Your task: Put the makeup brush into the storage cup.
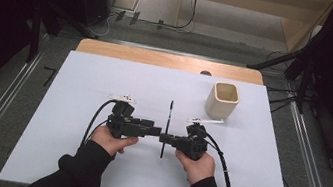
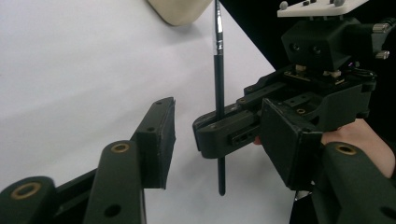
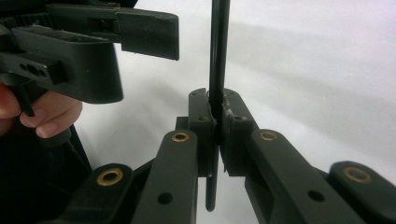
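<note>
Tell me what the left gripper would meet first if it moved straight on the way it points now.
Probably the right gripper, which is shut on the thin black paintbrush. The open left gripper points at both; the right gripper's tips look nearest, though depth is hard to judge.

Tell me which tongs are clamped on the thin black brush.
The right tongs: their jaws pinch the brush, while the left tongs stand open beside it.

Bare white mat (image 1: pixel 106 79) all round, beige cup (image 1: pixel 222 100) blocking the far right
</note>
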The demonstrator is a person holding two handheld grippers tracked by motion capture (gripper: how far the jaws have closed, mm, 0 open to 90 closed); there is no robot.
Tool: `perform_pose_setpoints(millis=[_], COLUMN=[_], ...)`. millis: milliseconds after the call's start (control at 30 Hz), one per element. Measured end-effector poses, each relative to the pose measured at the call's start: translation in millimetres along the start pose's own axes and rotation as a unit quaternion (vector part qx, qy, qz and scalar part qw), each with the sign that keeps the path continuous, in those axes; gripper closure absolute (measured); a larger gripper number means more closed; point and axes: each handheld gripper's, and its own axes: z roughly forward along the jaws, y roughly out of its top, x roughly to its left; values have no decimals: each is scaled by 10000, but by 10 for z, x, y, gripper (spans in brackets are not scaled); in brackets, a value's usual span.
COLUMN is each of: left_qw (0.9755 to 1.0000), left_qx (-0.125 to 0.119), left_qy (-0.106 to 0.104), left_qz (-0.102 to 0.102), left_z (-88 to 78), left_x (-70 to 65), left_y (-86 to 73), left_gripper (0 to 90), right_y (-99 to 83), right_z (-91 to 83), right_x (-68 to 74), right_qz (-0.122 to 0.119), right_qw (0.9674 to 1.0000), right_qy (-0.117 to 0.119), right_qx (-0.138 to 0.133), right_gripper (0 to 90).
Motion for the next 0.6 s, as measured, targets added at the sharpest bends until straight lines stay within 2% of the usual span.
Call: perform_pose_setpoints(millis=[167, 333, 600], left_qw=[9999, 9998, 9995], left_qx=[129, 178, 295], left_qy=[-56, -124, -46], left_qz=[-14, 15, 144], left_z=[-29, -48, -73], left_x=[48, 68, 82], left_y=[2, -2, -19], left_gripper=[386, 368, 361], right_y=[5, 9, 12], right_z=[-14, -29, -38], right_x=[-17, -36, -48], right_qz=[-1, 12, -12], right_qw=[10000, 10000, 10000], right_qy=[-16, -39, -46], right_qx=[-1, 5, 17], right_gripper=[864, 863, 863])
